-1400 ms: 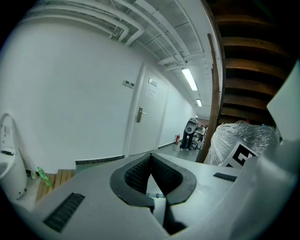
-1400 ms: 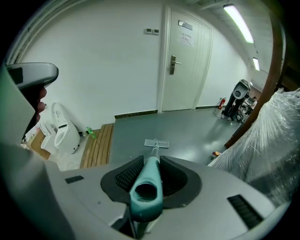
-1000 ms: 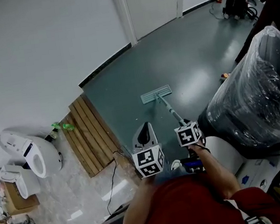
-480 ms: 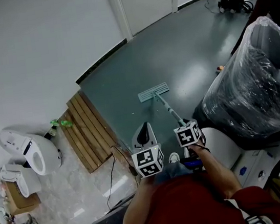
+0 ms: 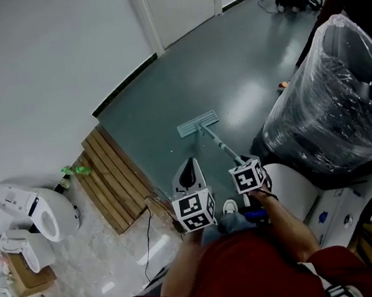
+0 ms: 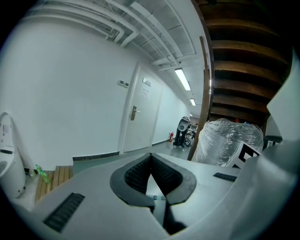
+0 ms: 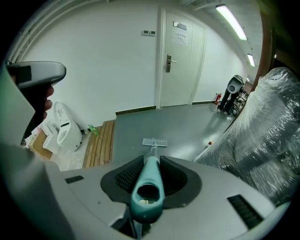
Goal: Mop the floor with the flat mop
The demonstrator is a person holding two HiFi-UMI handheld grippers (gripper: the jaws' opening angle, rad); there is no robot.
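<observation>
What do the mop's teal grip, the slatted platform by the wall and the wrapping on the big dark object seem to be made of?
Teal grip: probably moulded plastic, matte; its end is hollow and smooth.
Slatted platform: bare wood; brown parallel planks with gaps.
Wrapping: thin clear plastic film; wrinkled, glossy, dark shape shows through.

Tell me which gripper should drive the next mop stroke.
Right. The right gripper is shut on the mop handle, with the mop head flat on the floor ahead. The left gripper is shut on nothing, beside it.
</observation>
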